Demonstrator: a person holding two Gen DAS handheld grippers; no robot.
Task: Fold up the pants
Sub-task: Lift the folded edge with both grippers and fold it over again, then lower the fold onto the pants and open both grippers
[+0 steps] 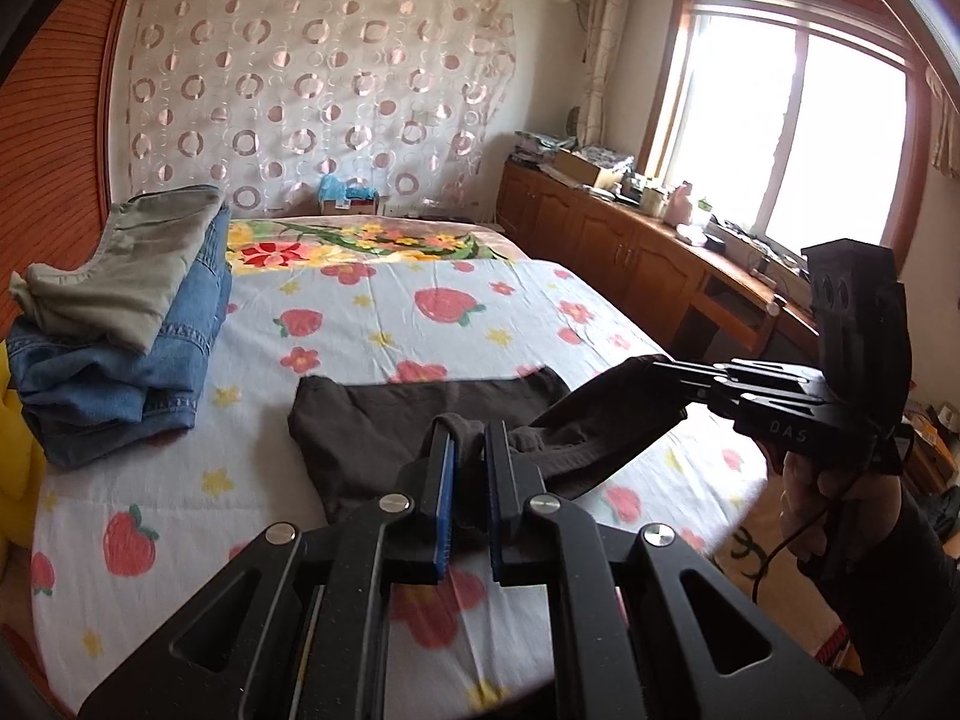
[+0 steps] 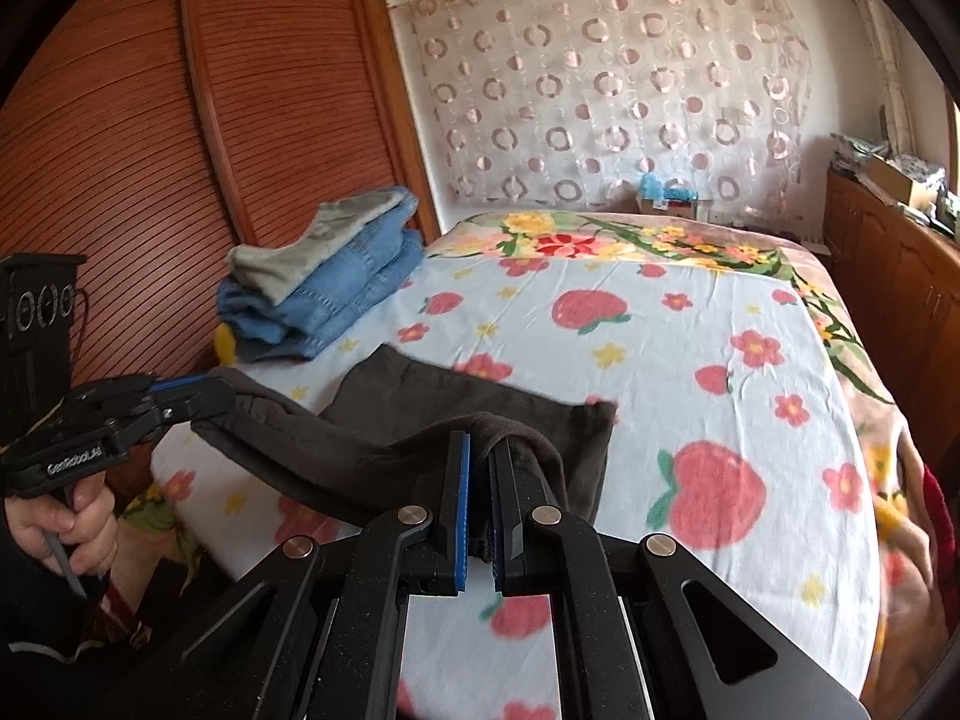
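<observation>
Blue-padded fingers (image 1: 445, 480) of the left gripper (image 1: 468, 456) fill the near foreground of the left wrist view, clamped on a bunched edge of the dark brown pants (image 1: 384, 414). To the right, the right gripper (image 1: 654, 369) pinches the same raised edge, a hand (image 1: 840, 504) behind it. The far part of the pants lies flat on the strawberry-print bed sheet (image 1: 420, 312); folded jeans (image 1: 120, 360) sit far left.

From the right wrist view, the right gripper (image 2: 480, 450) is closed on the cloth, and the left gripper (image 2: 222, 393) grips it at left. The held edge runs left to right between them, so I judge both hands must carry it together toward the far side.
</observation>
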